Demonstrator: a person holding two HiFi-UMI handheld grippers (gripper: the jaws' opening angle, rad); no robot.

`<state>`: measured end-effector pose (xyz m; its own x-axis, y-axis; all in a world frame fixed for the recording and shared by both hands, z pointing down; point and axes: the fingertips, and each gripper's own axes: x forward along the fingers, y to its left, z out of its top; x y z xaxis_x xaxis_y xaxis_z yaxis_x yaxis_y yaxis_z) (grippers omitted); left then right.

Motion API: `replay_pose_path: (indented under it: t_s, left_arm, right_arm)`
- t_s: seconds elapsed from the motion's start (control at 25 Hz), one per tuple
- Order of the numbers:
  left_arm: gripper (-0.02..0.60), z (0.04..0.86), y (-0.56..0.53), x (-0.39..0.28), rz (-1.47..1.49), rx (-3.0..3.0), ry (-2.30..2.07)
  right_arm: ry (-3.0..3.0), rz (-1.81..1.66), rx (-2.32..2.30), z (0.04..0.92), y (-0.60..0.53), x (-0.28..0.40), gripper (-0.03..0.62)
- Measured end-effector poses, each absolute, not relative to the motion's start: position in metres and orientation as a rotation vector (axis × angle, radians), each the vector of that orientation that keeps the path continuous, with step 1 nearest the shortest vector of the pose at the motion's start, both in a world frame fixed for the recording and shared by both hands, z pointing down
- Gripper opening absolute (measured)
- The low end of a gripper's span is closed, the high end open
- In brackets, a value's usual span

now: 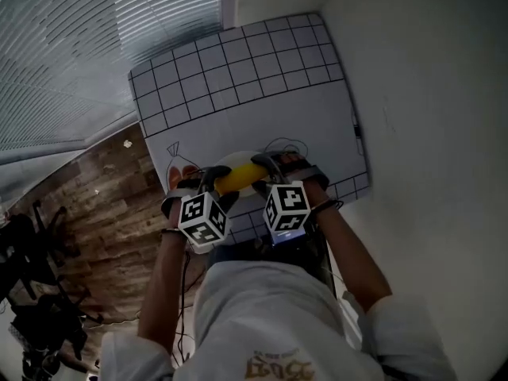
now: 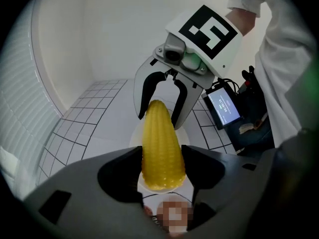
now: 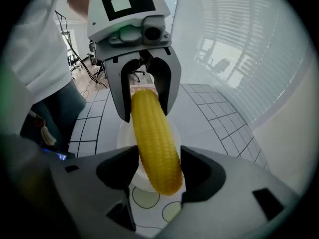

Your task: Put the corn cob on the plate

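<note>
Corn cob [image 2: 160, 148] fills both gripper views, clamped at each end. Left gripper [image 2: 160, 157] jaws press on the thick end, right gripper [image 3: 158, 156] jaws on the other end, both spread wide around it. Cob lies crosswise over the white plate [image 3: 123, 133]; contact unclear. Both forearms reach forward, grippers angled steeply down, facing each other over the gridded table [image 1: 238, 78].

I log corn cob [image 1: 240, 177] yellow, kernel rows. plate [image 3: 124, 133] white. mat [image 1: 238, 78] white, black grid lines, thin drawn outlines. marker cubes [image 1: 204, 219] black-white squares. Jaws dark grey. floor [image 1: 103, 205] brown wood planks. shirt [image 1: 262, 316] white.
</note>
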<state>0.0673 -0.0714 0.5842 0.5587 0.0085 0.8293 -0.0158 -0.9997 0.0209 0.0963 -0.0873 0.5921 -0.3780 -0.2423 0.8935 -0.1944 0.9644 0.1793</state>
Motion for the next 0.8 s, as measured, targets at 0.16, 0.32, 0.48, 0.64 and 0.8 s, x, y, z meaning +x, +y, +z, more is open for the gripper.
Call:
replay_pose_path:
  t_s: [0.16, 0.32, 0.48, 0.64, 0.8]
  left_arm:
    - [0.255, 0.598, -0.073, 0.066, 1.496, 2.743, 0.023]
    - [0.255, 0.612, -0.075, 0.063, 1.57, 2.762, 0.058]
    - [0.255, 0.616, -0.077, 0.061, 1.566, 2.76, 0.053]
    - [0.255, 0.616, -0.077, 0.061, 1.536, 2.748, 0.04]
    - [0.255, 0.617, -0.079, 0.062, 1.503, 2.739, 0.009]
  right_arm:
    - [-1.959, -0.027, 0.331, 0.604, -0.087, 0.096, 0.27]
    - [-1.952, -0.016, 0.354, 0.614, -0.084, 0.095, 0.261]
    - [-1.969, -0.015, 0.372, 0.615, -0.084, 0.094, 0.244]
    - [-1.974, -0.011, 0.363, 0.616, -0.084, 0.094, 0.245]
    - [-1.982, -0.002, 0.362, 0.617, -0.085, 0.094, 0.247]
